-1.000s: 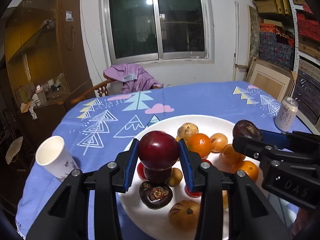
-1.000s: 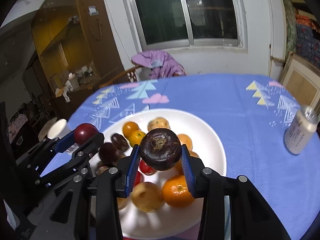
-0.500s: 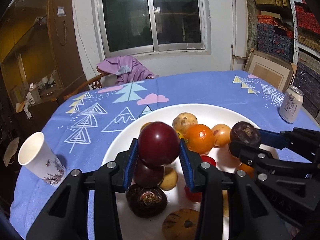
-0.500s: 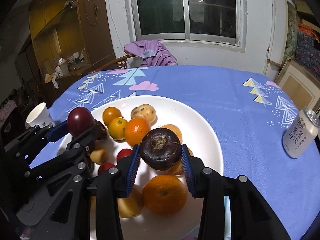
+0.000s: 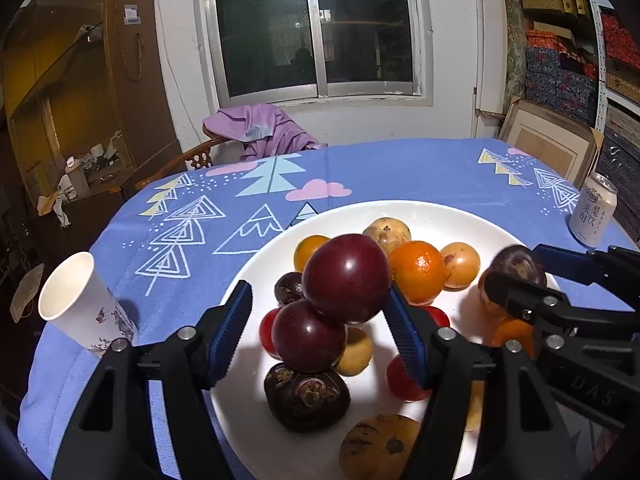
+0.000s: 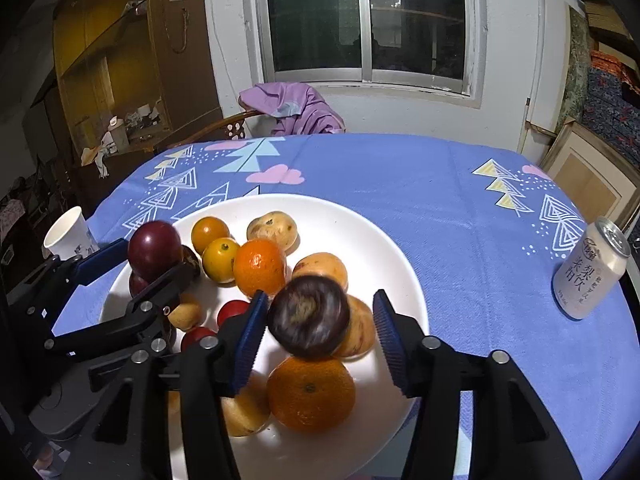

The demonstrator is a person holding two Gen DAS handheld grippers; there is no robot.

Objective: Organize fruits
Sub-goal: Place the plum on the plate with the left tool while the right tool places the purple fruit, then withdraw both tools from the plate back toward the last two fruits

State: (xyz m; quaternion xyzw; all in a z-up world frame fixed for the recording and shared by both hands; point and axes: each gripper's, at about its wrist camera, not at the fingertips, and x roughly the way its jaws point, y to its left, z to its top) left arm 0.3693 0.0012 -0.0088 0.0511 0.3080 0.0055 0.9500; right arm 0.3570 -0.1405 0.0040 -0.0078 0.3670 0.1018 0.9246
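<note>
Blue cloth printed with pale trees and mountains covered the round table (image 5: 400,168), and on it sat a wide white plate (image 5: 248,400) heaped with fruit. At the plate's 3 o'clock, well apart on the cloth, stood a drink can (image 6: 592,268); at its 9 o'clock stood a tilted paper cup (image 5: 80,304). The left gripper (image 5: 320,332) had its jaws parted wide, its blue pads clear of the dark red plum (image 5: 346,278), save perhaps the right pad, which lay just against it; the plum rested atop a second red plum (image 5: 308,336) in the pile. The right gripper (image 6: 318,340) was likewise spread apart, with gaps on both sides of the blurred dark purple fruit (image 6: 308,316), which sat between its pads above a large orange (image 6: 310,394) at the plate's 6 o'clock. A smaller orange (image 6: 260,266) lay at the heap's centre, with a speckled tan fruit (image 6: 274,230) at its 12 o'clock.
</note>
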